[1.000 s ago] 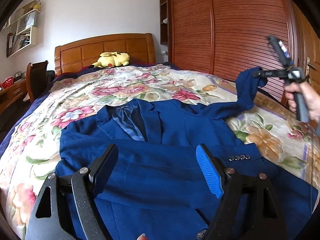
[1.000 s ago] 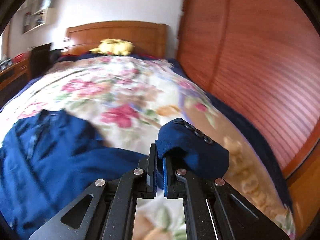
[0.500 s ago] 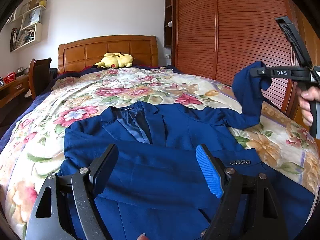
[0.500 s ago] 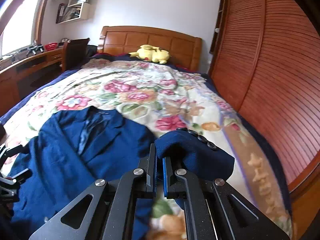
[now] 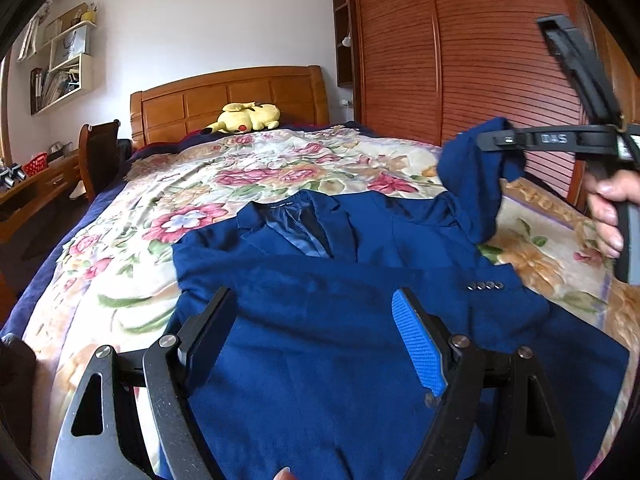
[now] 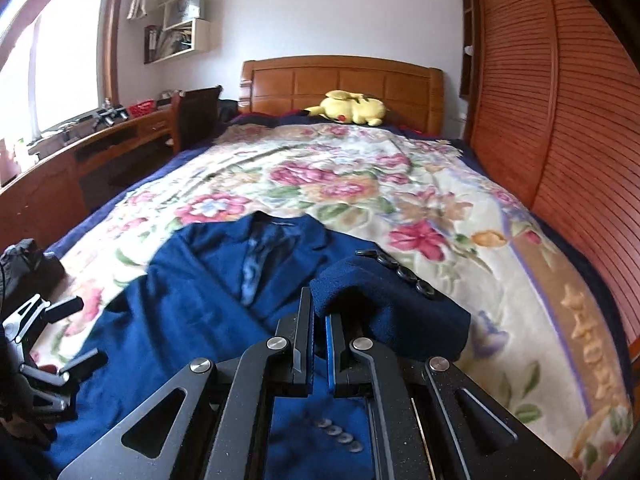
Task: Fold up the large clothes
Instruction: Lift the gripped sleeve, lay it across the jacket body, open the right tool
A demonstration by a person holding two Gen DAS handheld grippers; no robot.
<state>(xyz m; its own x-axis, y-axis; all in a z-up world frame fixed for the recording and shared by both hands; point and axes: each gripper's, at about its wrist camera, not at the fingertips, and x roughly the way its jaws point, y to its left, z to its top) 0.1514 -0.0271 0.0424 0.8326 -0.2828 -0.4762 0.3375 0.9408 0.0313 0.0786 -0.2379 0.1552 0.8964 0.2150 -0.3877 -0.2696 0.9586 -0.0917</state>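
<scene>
A navy blue suit jacket (image 5: 320,320) lies front up on the floral bedspread (image 5: 280,168), collar toward the headboard; it also shows in the right wrist view (image 6: 192,292). One sleeve lies folded across its chest, cuff buttons (image 5: 485,286) at the right. My left gripper (image 5: 316,328) is open and empty, hovering over the jacket's lower half. My right gripper (image 6: 319,314) is shut on the other sleeve's cuff (image 6: 384,292) and holds it lifted above the jacket's right side. From the left wrist view, the raised sleeve (image 5: 476,184) hangs from the right gripper (image 5: 492,142).
A yellow plush toy (image 5: 246,117) lies by the wooden headboard (image 5: 228,96). A slatted wooden wardrobe (image 5: 460,48) stands along the right. A desk (image 6: 80,148) and chair (image 6: 196,112) stand on the left. A dark object (image 6: 28,260) lies on the bed's left edge.
My right gripper has carried the lifted sleeve cuff leftward, from beyond the jacket's right edge to over the jacket. The left gripper stays open above the jacket.
</scene>
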